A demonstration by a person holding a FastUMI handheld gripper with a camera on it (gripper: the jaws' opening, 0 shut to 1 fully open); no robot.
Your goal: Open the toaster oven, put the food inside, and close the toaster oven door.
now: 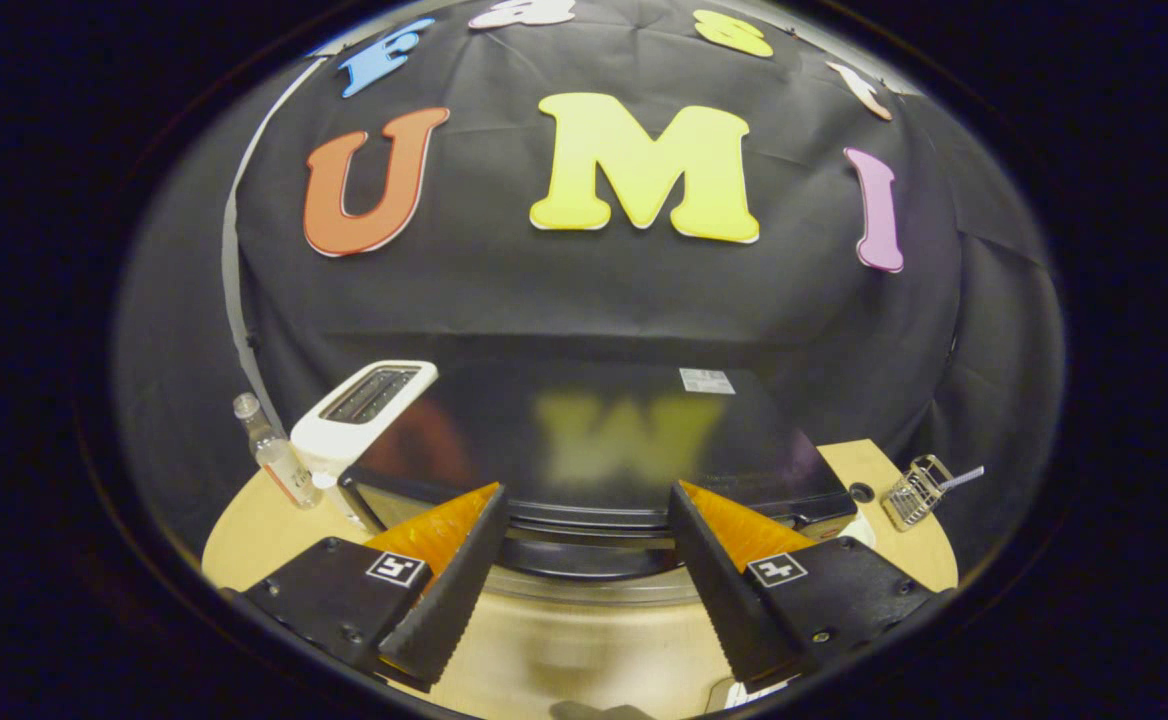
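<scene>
Wide-open, empty gripper (584,520) faces the toaster oven (604,440), flanked by toaster (364,415), bottle (274,455), wire rack (916,490).

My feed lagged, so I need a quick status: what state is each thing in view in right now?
toaster oven: door appears closed, just ahead of the fingers.
gripper: fingers open, holding nothing.
white toaster: upright, slots empty.
bottle: upright, capped.
wire holder: standing on the table, apart from the oven.

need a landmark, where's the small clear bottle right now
In the gripper view the bottle stands on the table, left of the open gripper, beside the white toaster.
</scene>
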